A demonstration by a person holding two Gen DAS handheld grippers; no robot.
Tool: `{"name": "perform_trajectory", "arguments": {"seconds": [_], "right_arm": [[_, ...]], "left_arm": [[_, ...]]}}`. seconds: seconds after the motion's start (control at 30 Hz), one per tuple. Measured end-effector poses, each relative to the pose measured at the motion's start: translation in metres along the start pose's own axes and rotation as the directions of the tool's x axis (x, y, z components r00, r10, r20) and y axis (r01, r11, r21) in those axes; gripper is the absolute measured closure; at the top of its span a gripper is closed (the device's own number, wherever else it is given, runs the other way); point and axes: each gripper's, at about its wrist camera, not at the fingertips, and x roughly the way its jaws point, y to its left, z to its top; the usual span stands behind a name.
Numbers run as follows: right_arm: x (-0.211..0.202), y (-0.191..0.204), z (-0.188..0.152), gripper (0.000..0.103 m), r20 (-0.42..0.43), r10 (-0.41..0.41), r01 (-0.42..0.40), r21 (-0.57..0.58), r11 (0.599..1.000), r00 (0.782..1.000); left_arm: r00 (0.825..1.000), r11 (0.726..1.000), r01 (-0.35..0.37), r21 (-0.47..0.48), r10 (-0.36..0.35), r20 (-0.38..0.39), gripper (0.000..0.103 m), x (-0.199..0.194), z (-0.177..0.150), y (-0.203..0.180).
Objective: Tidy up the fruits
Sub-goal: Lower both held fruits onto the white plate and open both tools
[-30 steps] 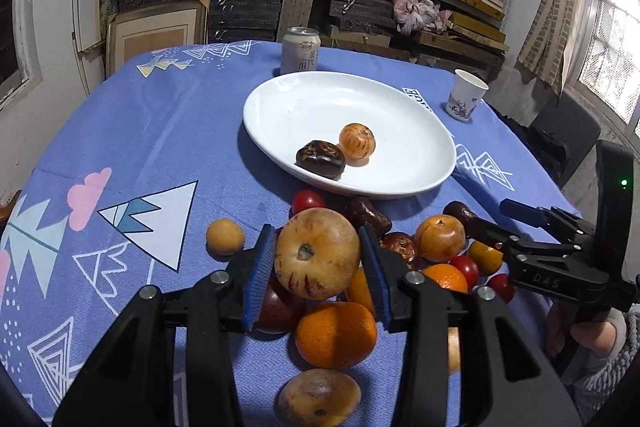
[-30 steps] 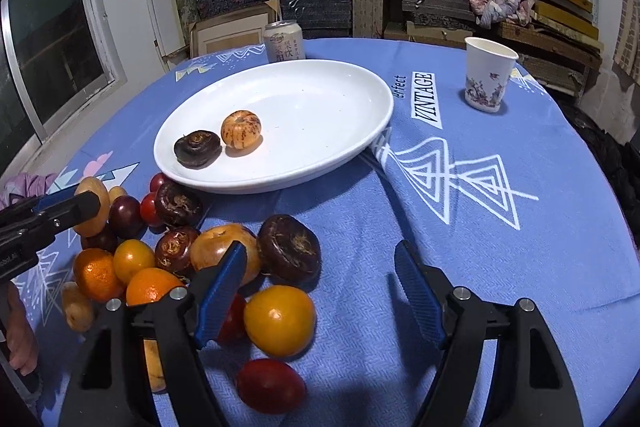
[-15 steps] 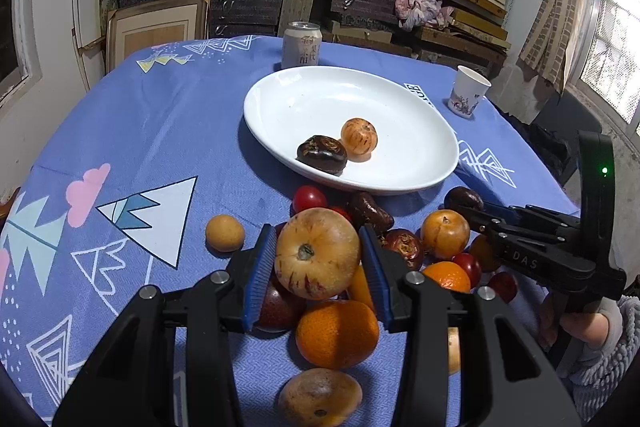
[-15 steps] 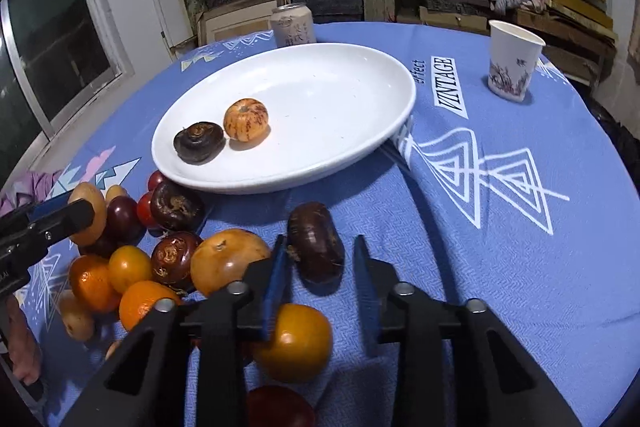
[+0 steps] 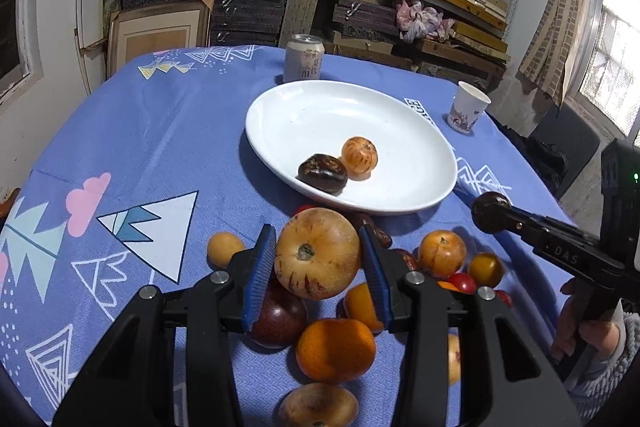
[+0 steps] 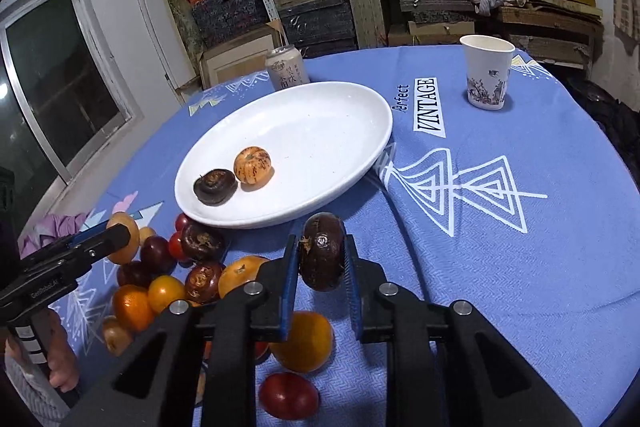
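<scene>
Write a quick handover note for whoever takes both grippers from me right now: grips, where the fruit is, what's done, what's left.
Left gripper: shut on a large tan speckled fruit, above the pile.
Right gripper: jaws just closed on a dark brown fruit, near the white plate.
Done: two fruits on the plate, a dark one and an orange speckled one.
Left: plate both held fruits, then the pile on the blue cloth.

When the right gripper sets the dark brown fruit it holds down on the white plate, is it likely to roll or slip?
The dark brown fruit looks rounded and glossy, so it may slip a little between the pads of the right gripper. It seems somewhat flattened, so it may settle like the dark one already on the white plate. The plate dips inward, so any roll probably ends near the middle.
</scene>
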Motion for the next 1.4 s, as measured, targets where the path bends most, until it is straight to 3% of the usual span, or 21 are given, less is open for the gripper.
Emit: {"name": "perform_trajectory", "arguments": {"seconds": [0.2, 0.4, 0.53, 0.67, 0.83, 1.03, 1.13, 1.2, 1.27, 1.4], "right_arm": [[-0.009, 0.011, 0.024, 0.081, 0.023, 0.062, -0.062, 0.005, 0.998, 0.998], [-0.007, 0.031, 0.079, 0.081, 0.07, 0.062, -0.06, -0.028, 0.998, 0.996], [0.016, 0.031, 0.109, 0.081, 0.076, 0.037, -0.035, -0.018, 0.999, 0.996], [0.06, 0.019, 0.123, 0.081, 0.025, 0.005, -0.005, 0.003, 1.0, 1.0], [0.123, 0.011, 0.133, 0.081, -0.1, -0.038, 0.037, -0.019, 0.999, 0.994], [0.155, 0.011, 0.13, 0.079, -0.184, -0.074, 0.067, -0.046, 0.997, 0.98], [0.143, 0.014, 0.127, 0.075, -0.144, -0.069, 0.063, -0.045, 0.997, 0.987], [0.126, 0.015, 0.125, 0.072, -0.105, -0.065, 0.061, -0.041, 0.997, 0.992], [0.105, 0.018, 0.12, 0.053, -0.061, -0.073, 0.07, -0.048, 0.996, 0.995], [0.067, 0.023, 0.096, 0.044, -0.009, -0.083, 0.082, -0.071, 0.994, 0.997]], "left_arm": [[1.0, 1.0, 0.003, -0.002, -0.003, 0.013, 0.061, 0.005, 0.037, -0.002], [0.999, 0.999, -0.027, 0.035, 0.026, 0.04, 0.061, 0.019, 0.084, -0.013], [0.997, 0.998, -0.054, 0.044, 0.051, 0.057, 0.061, 0.036, 0.111, -0.011], [0.998, 0.997, -0.067, 0.038, 0.067, 0.008, 0.061, 0.075, 0.128, -0.001], [0.992, 0.996, -0.076, 0.043, 0.08, -0.096, 0.061, 0.135, 0.139, 0.013], [0.984, 0.996, -0.078, 0.042, 0.083, -0.157, 0.06, 0.166, 0.133, 0.022], [0.979, 0.995, -0.101, 0.015, 0.102, -0.175, 0.06, 0.166, 0.126, 0.028], [0.984, 0.995, -0.096, -0.022, 0.092, -0.151, 0.051, 0.153, 0.124, 0.033], [0.988, 0.992, -0.115, -0.054, 0.109, -0.108, 0.034, 0.134, 0.121, 0.037], [0.99, 0.987, -0.142, -0.07, 0.14, -0.032, 0.033, 0.082, 0.102, 0.038]]}}
